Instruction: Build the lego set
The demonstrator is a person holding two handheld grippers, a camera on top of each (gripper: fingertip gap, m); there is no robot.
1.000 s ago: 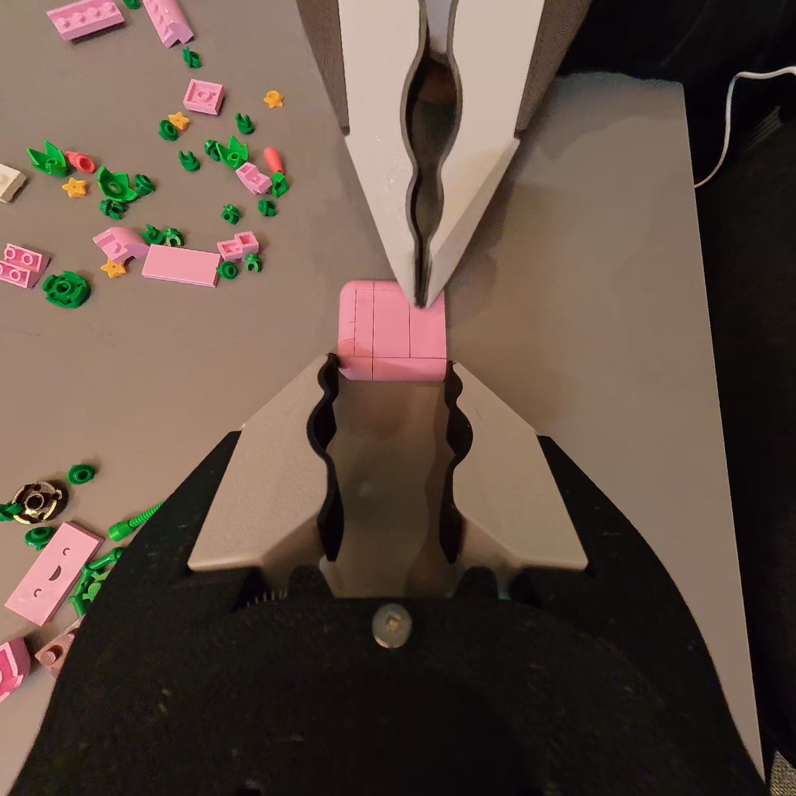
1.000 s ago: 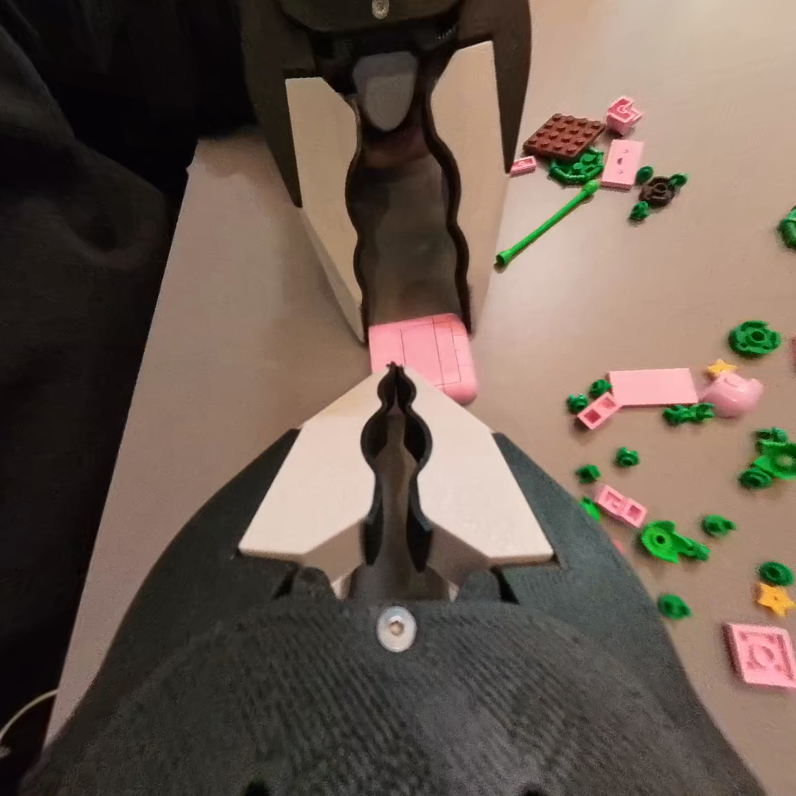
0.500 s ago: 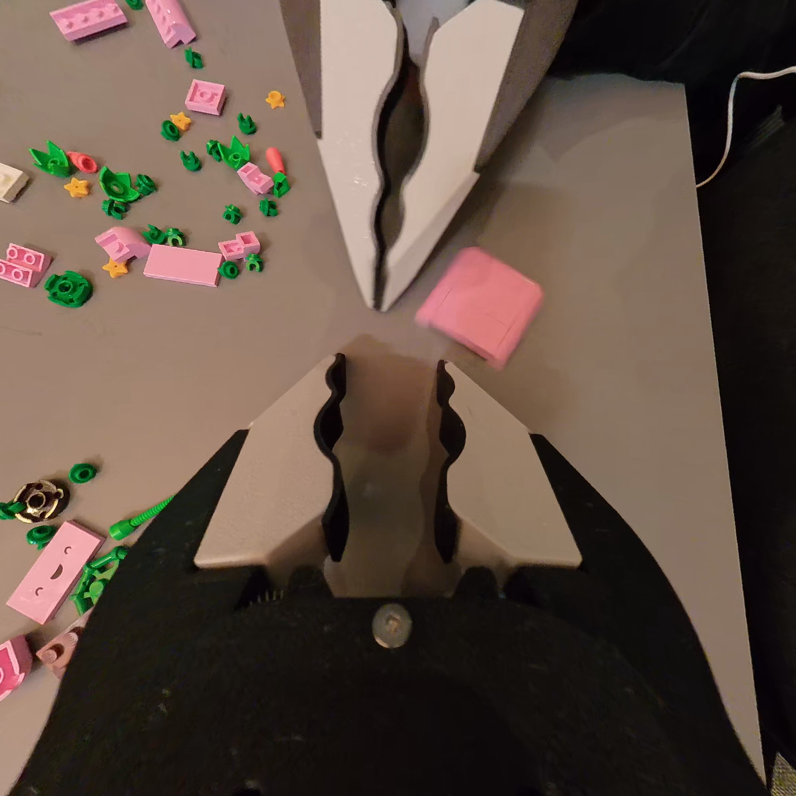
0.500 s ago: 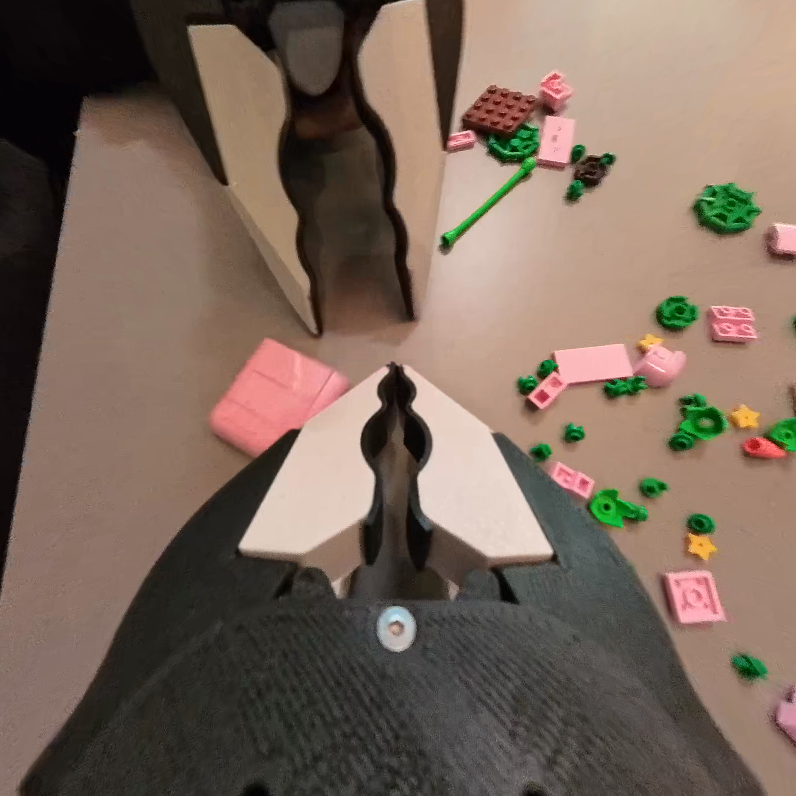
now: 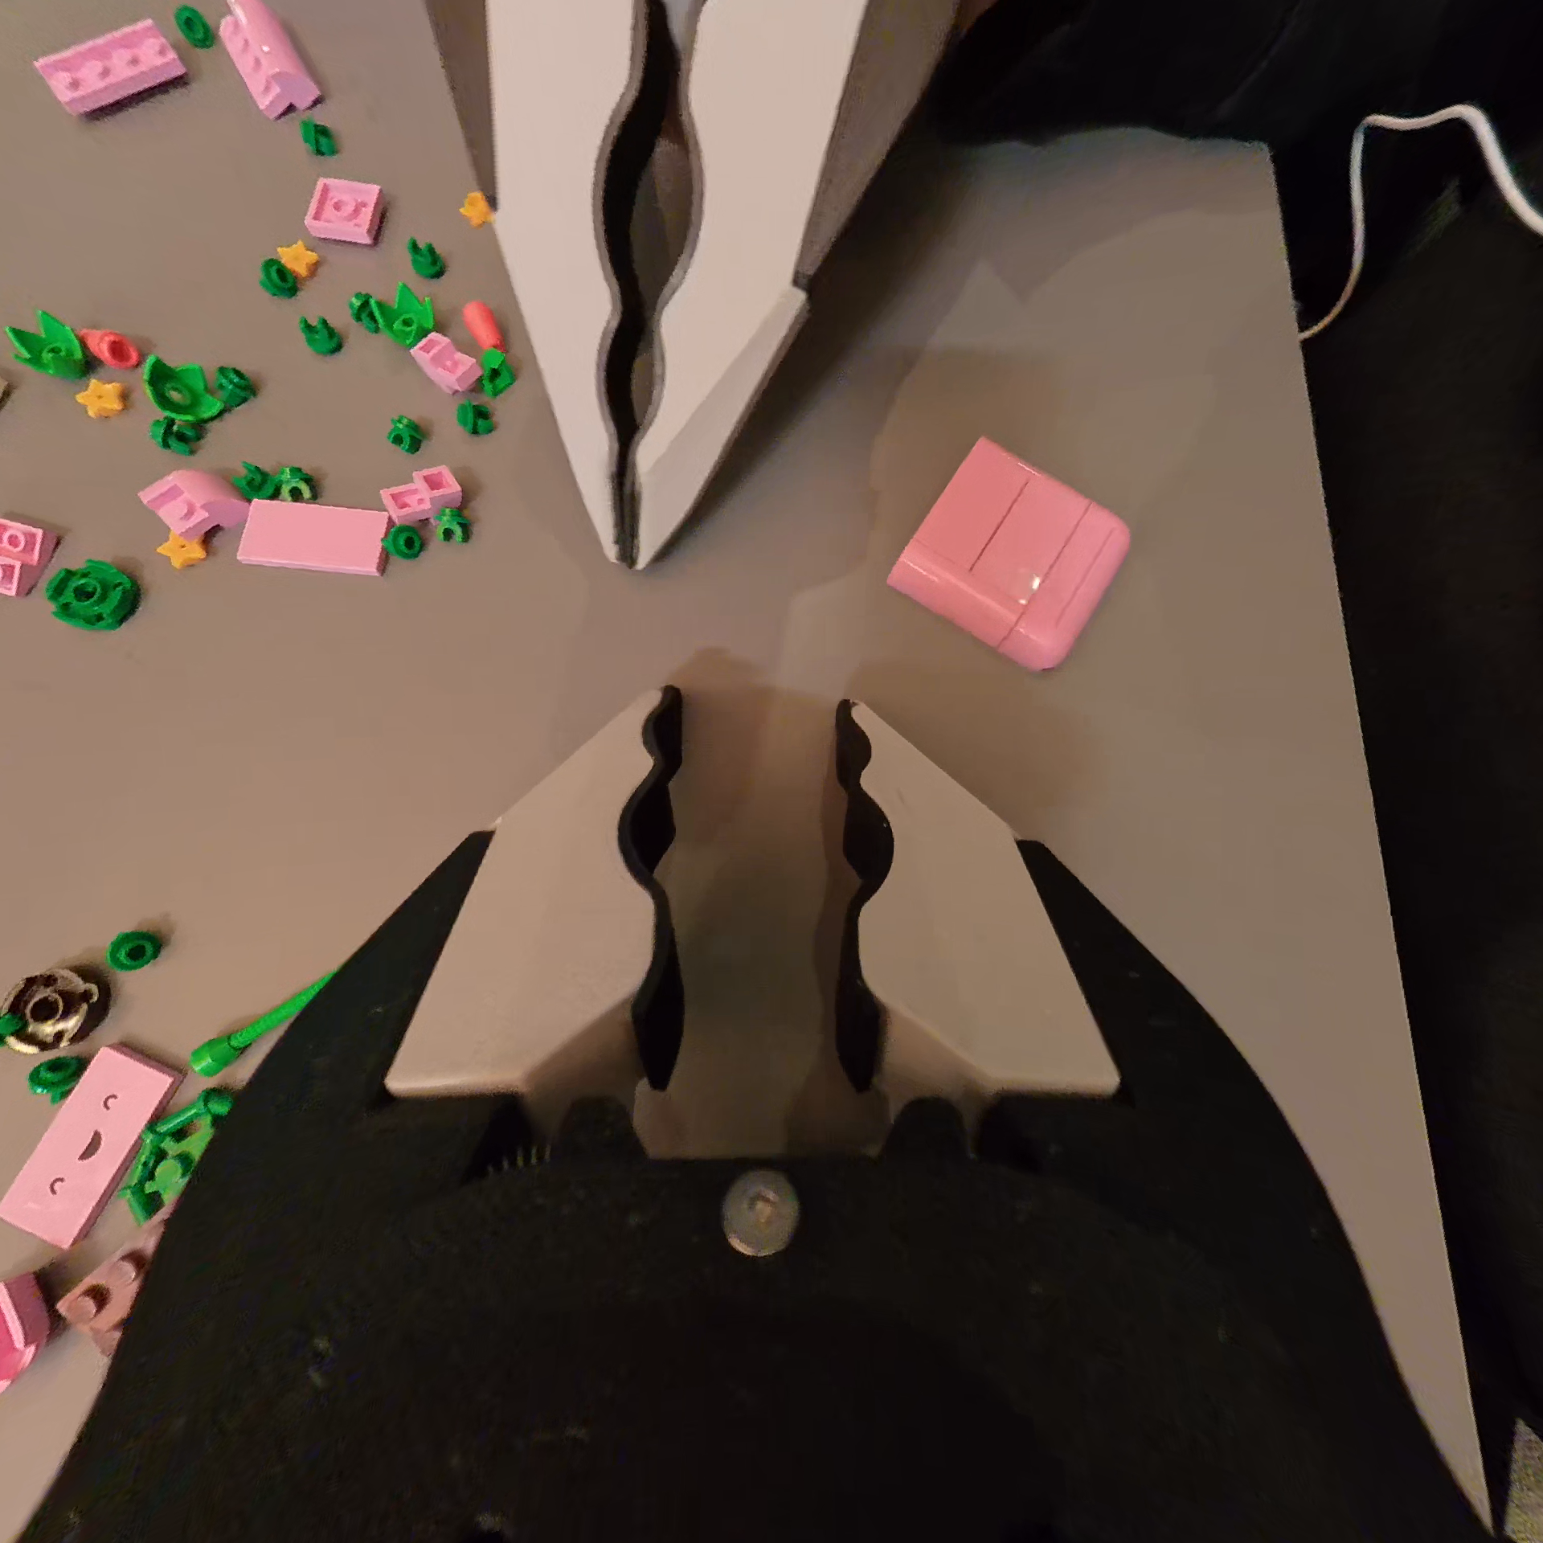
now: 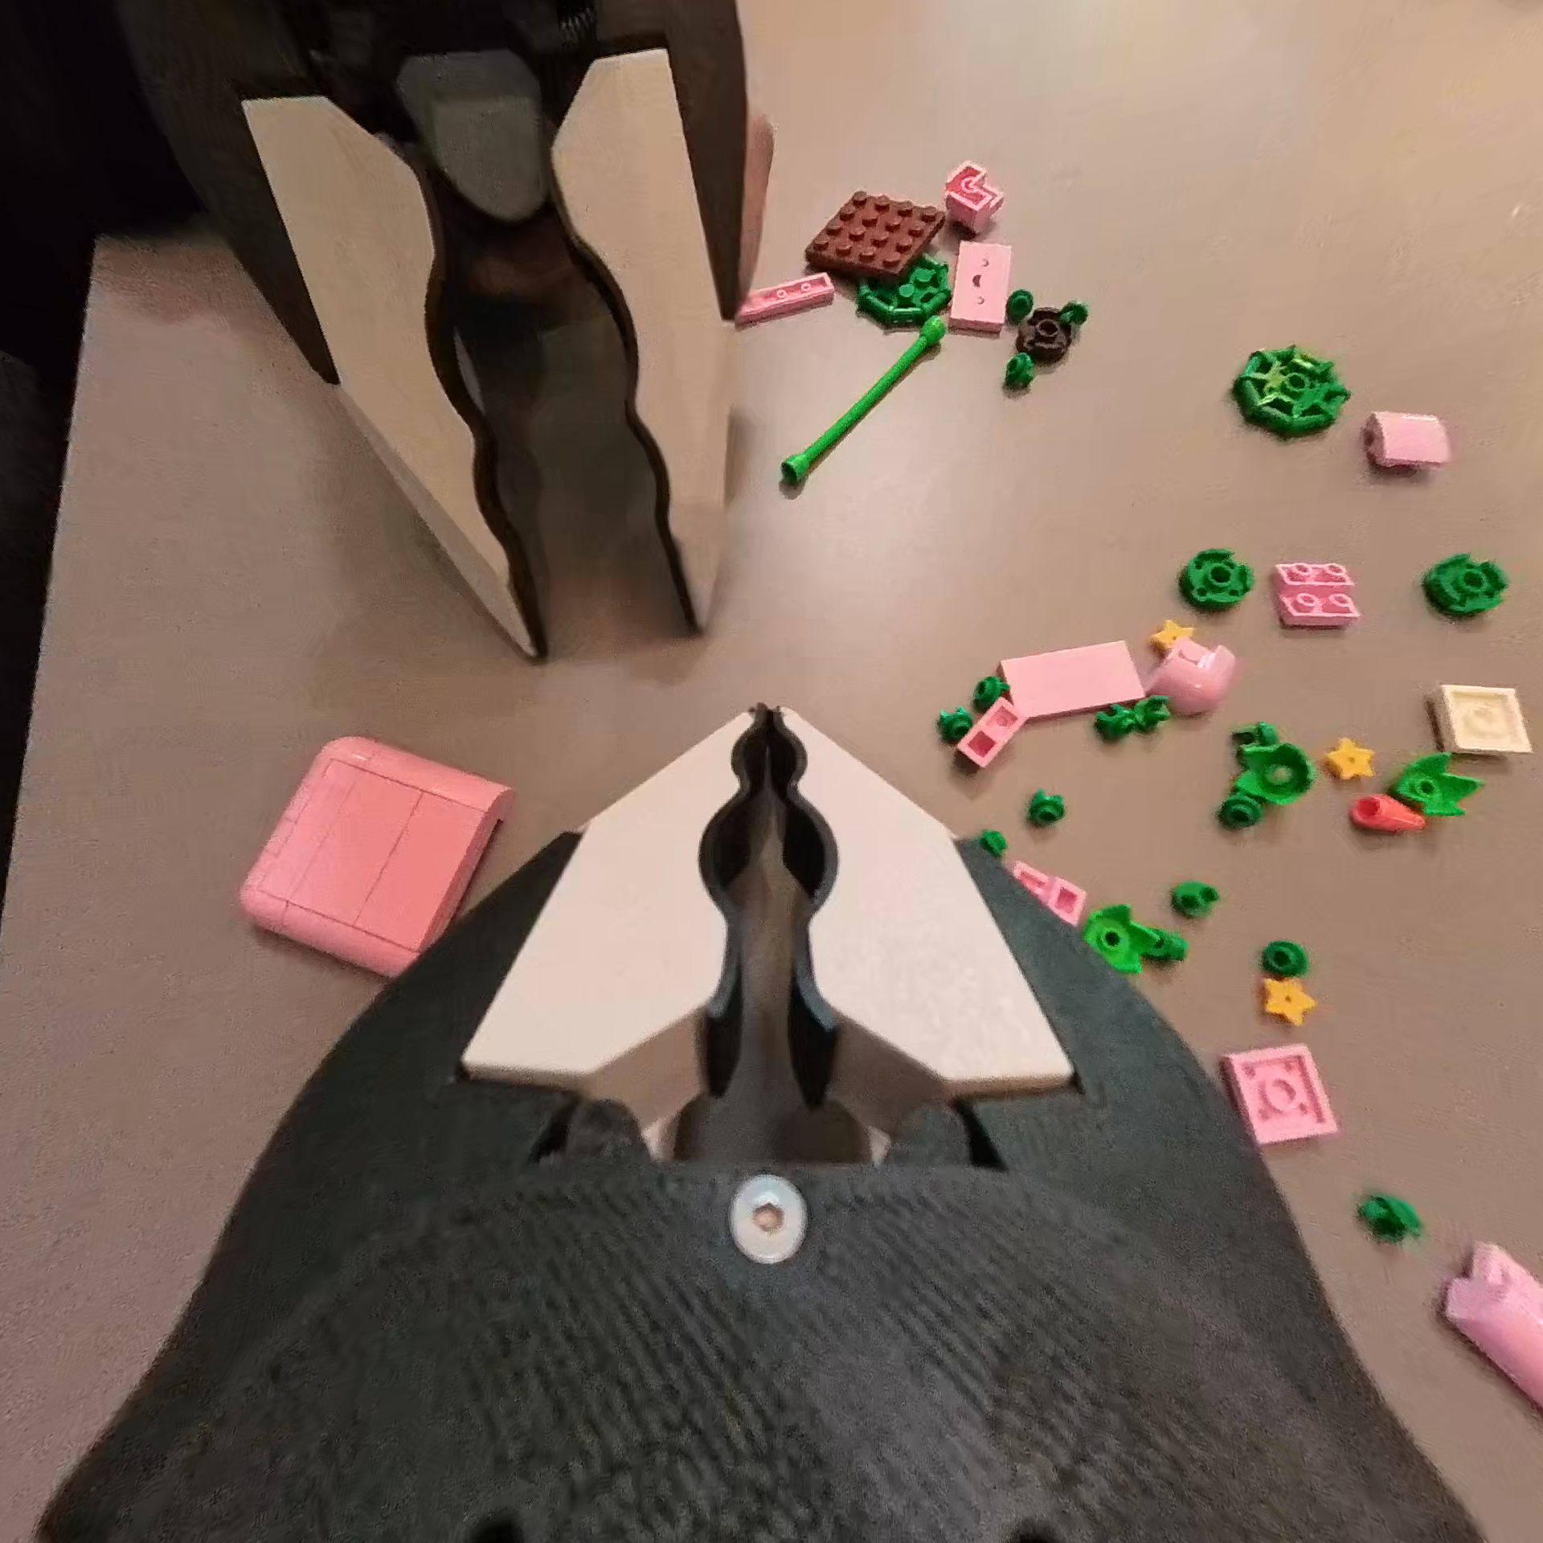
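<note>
Lying flat on the grey table (image 5: 1085, 835), the pink block (image 5: 1014, 551), built of smooth tiles with rounded corners, sits free at about two o'clock from the left gripper (image 5: 756, 710); nothing touches it. That gripper's fingers stand apart with only bare table between them. Facing it at twelve o'clock, the right gripper (image 5: 628, 555) points down with its fingers pressed together at the tips, holding nothing. From the right wrist view the same right gripper (image 6: 766, 711) is closed and empty, the pink block (image 6: 367, 852) at nine o'clock just beside it, the left gripper (image 6: 614, 639) at eleven o'clock. Loose pieces scatter toward three o'clock: a brown plate (image 6: 875, 234), a green rod (image 6: 864, 401), a pink tile (image 6: 1073, 678), green studs and yellow stars. No writing or brand mark is readable.
</note>
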